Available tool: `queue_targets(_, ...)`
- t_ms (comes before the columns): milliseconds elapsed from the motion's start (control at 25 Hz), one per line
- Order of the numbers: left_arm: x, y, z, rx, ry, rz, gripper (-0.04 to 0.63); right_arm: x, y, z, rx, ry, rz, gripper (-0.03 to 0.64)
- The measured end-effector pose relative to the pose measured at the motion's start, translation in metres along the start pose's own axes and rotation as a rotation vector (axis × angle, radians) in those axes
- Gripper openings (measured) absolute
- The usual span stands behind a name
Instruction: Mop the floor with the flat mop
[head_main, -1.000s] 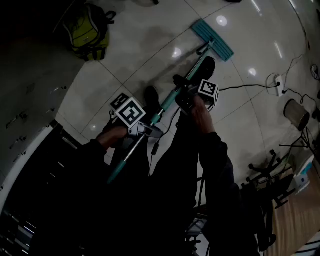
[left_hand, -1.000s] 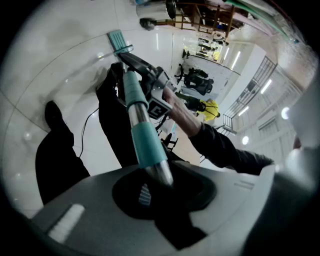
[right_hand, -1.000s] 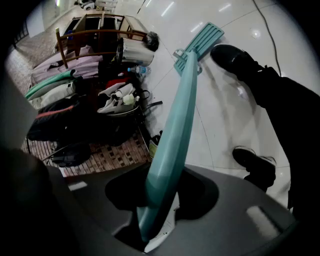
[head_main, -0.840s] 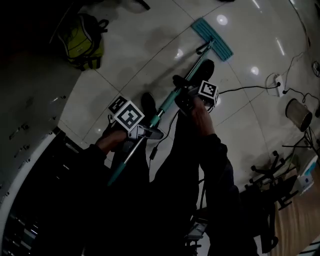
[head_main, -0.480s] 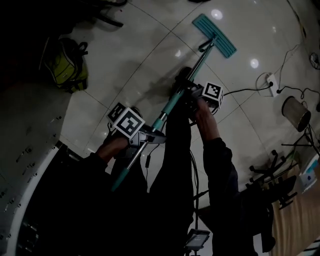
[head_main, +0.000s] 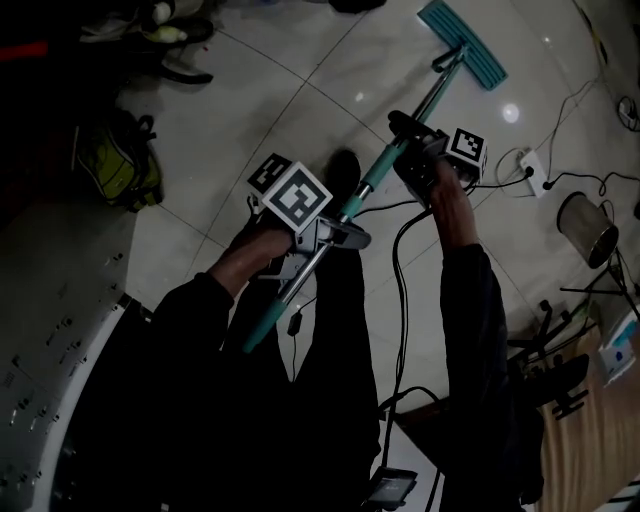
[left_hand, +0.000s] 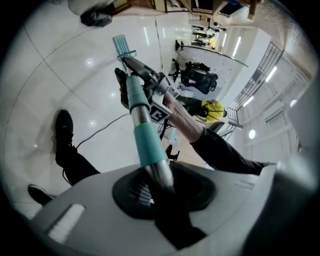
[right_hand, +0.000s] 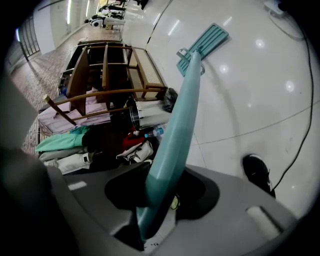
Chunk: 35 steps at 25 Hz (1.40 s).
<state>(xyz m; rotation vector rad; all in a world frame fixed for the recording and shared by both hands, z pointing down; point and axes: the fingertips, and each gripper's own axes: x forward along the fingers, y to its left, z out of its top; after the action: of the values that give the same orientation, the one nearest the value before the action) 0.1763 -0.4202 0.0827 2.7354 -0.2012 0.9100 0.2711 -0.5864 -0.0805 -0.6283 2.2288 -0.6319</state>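
Observation:
The flat mop has a teal pad lying flat on the white tiled floor at the top right of the head view, and a teal and silver handle slanting down to the left. My left gripper is shut on the lower handle. Higher up the pole, my right gripper is shut on the teal handle. The pad lies far ahead in the right gripper view. In the left gripper view the pad shows beyond the right gripper.
A person's shoe stands beside the handle. A black cable runs across the floor to a power strip. A bin stands at right, a yellow-green backpack at left. Wooden furniture and piled bags line one wall.
The mop pad has slid away toward the upper right of the view. Both grippers moved up and right with the handle. The backpack has shifted left and down in the view.

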Motion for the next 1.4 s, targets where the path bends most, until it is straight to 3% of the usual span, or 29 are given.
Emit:
queue_targets(200,0.005,-0.006,0.015,0.014,0.025,0.011,0.094,-0.005,0.004,0.019,-0.012,-0.013,0.002,0.160)
queue_targets(360,0.001,-0.005,-0.021,0.049,0.054,0.033,0.094,-0.009,0.006,-0.015,-0.038,0.019,0.027,0.161)
queue_targets(680,-0.032,0.026,-0.187,0.106,0.102,0.104,0.094,-0.007,-0.012,-0.188,-0.088,0.213,0.104,0.163)
queue_targets(920,-0.054,0.049,-0.310,0.031,0.076,0.034,0.102,0.010,-0.049,-0.326,-0.053,0.319,0.046,0.170)
queue_targets(1160,-0.064,0.064,-0.378,-0.059,-0.012,-0.029,0.107,0.033,-0.074,-0.413,-0.016,0.360,0.006,0.172)
queue_targets(1400,-0.081,0.087,-0.411,-0.099,-0.061,-0.038,0.107,0.061,-0.087,-0.458,-0.004,0.405,0.007,0.173)
